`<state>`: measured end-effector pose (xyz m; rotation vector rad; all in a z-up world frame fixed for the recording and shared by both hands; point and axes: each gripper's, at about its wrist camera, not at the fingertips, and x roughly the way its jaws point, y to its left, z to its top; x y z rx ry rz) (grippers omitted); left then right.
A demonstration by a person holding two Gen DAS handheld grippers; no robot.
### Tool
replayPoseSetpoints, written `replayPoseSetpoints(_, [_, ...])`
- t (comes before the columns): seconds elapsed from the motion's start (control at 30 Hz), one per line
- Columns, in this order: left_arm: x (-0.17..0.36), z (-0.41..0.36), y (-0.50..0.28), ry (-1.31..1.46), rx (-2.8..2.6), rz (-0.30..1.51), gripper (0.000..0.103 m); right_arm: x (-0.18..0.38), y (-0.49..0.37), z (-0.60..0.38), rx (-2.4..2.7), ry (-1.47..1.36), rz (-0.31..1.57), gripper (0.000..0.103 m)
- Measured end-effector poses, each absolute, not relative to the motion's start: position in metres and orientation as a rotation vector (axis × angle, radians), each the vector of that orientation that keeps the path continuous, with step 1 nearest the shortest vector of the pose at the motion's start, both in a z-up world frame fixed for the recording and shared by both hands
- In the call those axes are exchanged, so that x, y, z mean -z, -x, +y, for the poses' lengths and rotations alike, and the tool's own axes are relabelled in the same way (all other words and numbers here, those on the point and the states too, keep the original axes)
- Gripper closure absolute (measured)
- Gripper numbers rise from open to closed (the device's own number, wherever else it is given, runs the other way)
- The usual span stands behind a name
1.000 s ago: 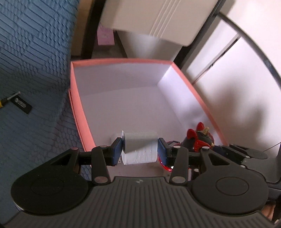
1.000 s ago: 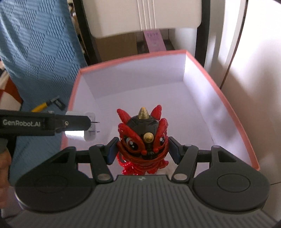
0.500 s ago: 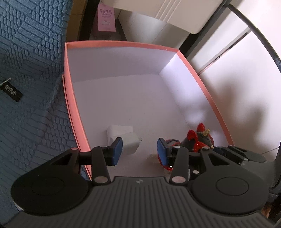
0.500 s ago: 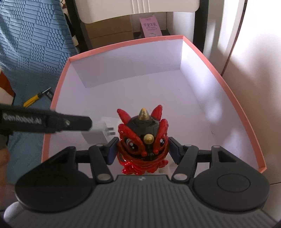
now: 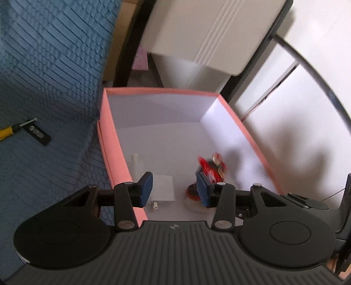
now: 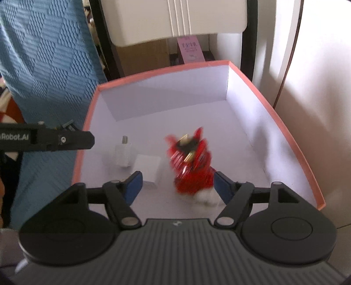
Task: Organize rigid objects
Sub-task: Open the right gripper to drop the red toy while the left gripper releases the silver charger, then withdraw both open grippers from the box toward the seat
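Observation:
A pink-rimmed box (image 5: 114, 153) with a white inside holds the objects. A white charger block (image 5: 162, 188) lies on its floor near the left wall, prongs toward me, and a second small white plug (image 6: 124, 155) sits beside it. My left gripper (image 5: 174, 189) hovers open above the charger with nothing between its pads. The red lion toy (image 6: 193, 162) is blurred and tilted on the box floor. Around it my right gripper (image 6: 178, 186) has its jaws opening, and the pads stand off the toy. In the left wrist view the toy (image 5: 210, 168) shows past the right finger.
A blue textured cloth (image 5: 43, 87) covers the surface left of the box, with a yellow screwdriver (image 5: 8, 132) and a black tag (image 5: 38, 132) on it. A white chair (image 6: 175, 19) and a pink card (image 6: 192, 49) stand behind the box (image 6: 285, 131).
The left gripper let go of the white charger, which now lies in the box, and drew back. The right gripper's jaws widened and the red toy tipped out of its grip.

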<state>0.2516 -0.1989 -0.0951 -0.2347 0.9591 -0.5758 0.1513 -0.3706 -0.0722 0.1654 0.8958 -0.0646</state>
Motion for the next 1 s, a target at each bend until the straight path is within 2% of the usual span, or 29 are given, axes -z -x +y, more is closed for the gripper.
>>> replayPoseSetpoints(0.47, [0.046,-0.114,-0.173,0.307,0.496,0.776,0.053,-0.004,-0.088,-0.323,0.0,-0.202,0.664,0.03])
replayPoseSetpoints(1.0, [0.033,-0.044,-0.092,0.332,0.387,0.718,0.053,-0.01,-0.021,-0.246,-0.144,-0.155,0.646,0.03])
